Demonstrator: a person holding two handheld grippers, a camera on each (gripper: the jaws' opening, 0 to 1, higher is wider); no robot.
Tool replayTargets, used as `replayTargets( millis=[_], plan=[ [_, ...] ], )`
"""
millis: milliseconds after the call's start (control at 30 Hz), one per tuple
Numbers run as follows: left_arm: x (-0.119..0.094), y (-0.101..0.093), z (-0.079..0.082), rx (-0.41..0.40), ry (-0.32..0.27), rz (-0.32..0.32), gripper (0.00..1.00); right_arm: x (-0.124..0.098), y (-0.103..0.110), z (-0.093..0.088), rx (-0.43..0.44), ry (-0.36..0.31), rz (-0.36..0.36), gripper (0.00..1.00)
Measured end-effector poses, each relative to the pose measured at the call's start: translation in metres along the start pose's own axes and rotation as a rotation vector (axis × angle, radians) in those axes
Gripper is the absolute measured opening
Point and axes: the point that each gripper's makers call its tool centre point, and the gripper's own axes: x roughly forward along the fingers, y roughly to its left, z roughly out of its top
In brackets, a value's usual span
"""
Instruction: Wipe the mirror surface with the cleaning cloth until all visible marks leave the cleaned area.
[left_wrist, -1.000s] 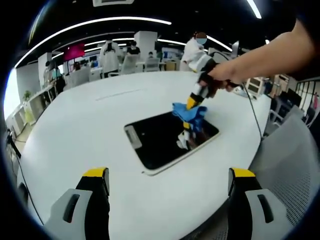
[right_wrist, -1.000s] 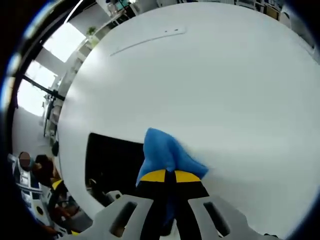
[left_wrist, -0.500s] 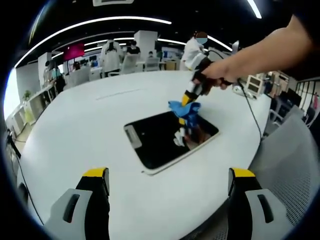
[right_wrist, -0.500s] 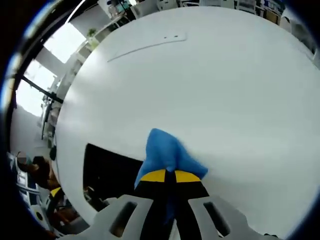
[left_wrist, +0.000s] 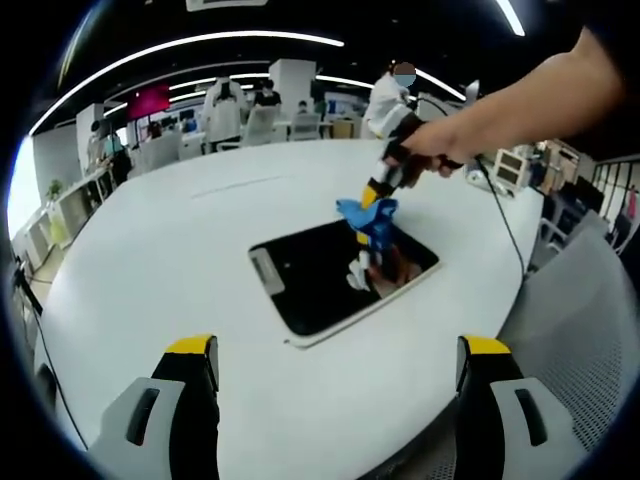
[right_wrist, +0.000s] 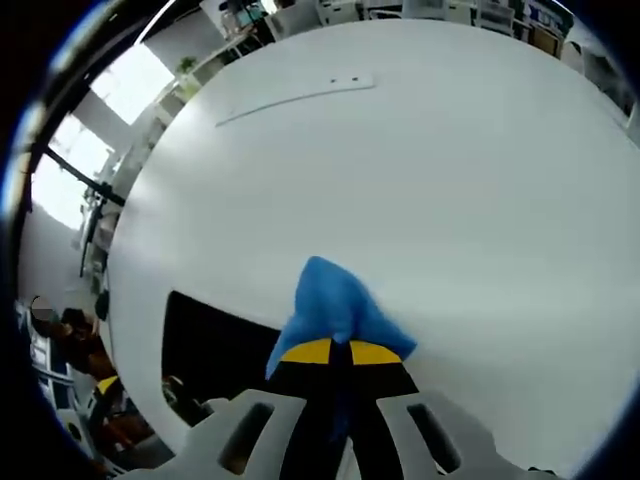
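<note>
A dark rectangular mirror (left_wrist: 335, 277) lies flat on the white table (left_wrist: 180, 250), its glass reflecting the gripper above it. My right gripper (left_wrist: 378, 195), held by a person's hand, is shut on a blue cleaning cloth (left_wrist: 366, 217) at the mirror's far edge. In the right gripper view the cloth (right_wrist: 335, 303) bunches out from between the shut yellow-tipped fingers (right_wrist: 310, 351), with the mirror (right_wrist: 210, 345) dark at lower left. My left gripper (left_wrist: 337, 352) stands open over the table's near edge, nothing between its fingers.
A cable (left_wrist: 507, 230) trails from the right gripper across the table's right side. A grey chair (left_wrist: 580, 320) sits at the right edge. People and desks (left_wrist: 240, 115) stand far behind the table.
The right gripper with the cloth has slid a little toward the mirror's far edge and leftward. The left gripper has stayed still.
</note>
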Motion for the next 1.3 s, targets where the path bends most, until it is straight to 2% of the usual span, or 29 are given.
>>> replayTargets(
  millis=[267, 433, 800, 1067, 1300],
  plan=[
    [0.001, 0.002, 0.000, -0.003, 0.002, 0.006, 0.99, -0.003, 0.003, -0.002, -0.026, -0.004, 0.009, 0.00],
    [0.002, -0.001, 0.002, 0.009, -0.003, 0.005, 0.99, -0.007, 0.002, -0.001, -0.001, -0.011, 0.027, 0.00],
    [0.002, -0.003, 0.001, 0.015, 0.006, 0.002, 0.99, -0.039, 0.001, 0.017, -0.047, -0.083, 0.053, 0.00],
    [0.001, 0.000, 0.003, 0.013, -0.003, 0.012, 0.99, -0.054, -0.024, 0.020, -0.042, -0.108, 0.027, 0.00],
    [0.001, -0.002, 0.003, 0.016, -0.002, 0.005, 0.99, -0.069, -0.050, 0.014, -0.029, -0.116, 0.005, 0.01]
  ],
)
